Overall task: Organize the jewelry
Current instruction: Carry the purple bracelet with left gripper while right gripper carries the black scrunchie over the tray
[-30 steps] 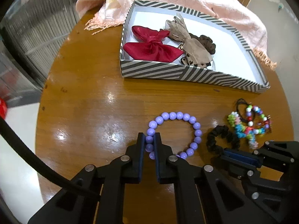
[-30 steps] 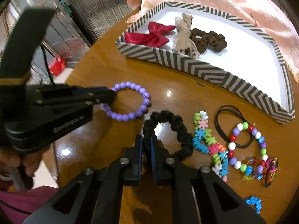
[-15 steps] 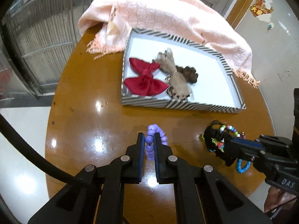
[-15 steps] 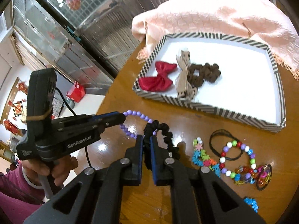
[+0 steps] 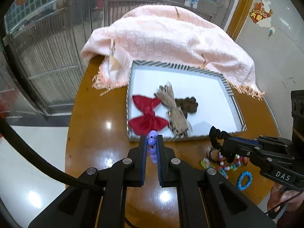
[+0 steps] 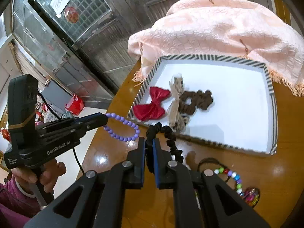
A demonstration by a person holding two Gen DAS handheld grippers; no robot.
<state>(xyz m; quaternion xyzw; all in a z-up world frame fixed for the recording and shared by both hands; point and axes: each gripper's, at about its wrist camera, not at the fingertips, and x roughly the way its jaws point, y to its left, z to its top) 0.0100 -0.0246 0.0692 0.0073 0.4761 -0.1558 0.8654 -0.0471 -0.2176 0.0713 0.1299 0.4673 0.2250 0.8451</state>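
Observation:
My left gripper (image 5: 152, 139) is shut on a purple bead bracelet (image 5: 152, 148), which hangs in the air in front of the striped tray (image 5: 235, 104). In the right wrist view that same bracelet (image 6: 123, 127) dangles as a loop from the left gripper (image 6: 106, 116). My right gripper (image 6: 149, 142) is shut on a black scrunchie (image 6: 171, 138), lifted off the table; the scrunchie (image 5: 216, 134) also shows at the tip of the right gripper (image 5: 224, 142). Inside the tray lie a red bow (image 5: 147, 115), a beige bow (image 5: 174, 112) and a brown scrunchie (image 5: 188, 104).
A pink towel (image 5: 171, 38) is draped behind the tray. On the round wooden table (image 5: 98, 125) lie a multicoloured bead bracelet (image 6: 234, 178), a thin black hair tie (image 6: 207, 161), a blue ring (image 5: 245, 180) and other colourful pieces (image 5: 222, 166). A person's hand (image 6: 36, 174) holds the left gripper's handle.
Both grippers have risen from the table, the left lifting the purple bracelet and the right lifting the black scrunchie. The tray now sits lower and farther in both views.

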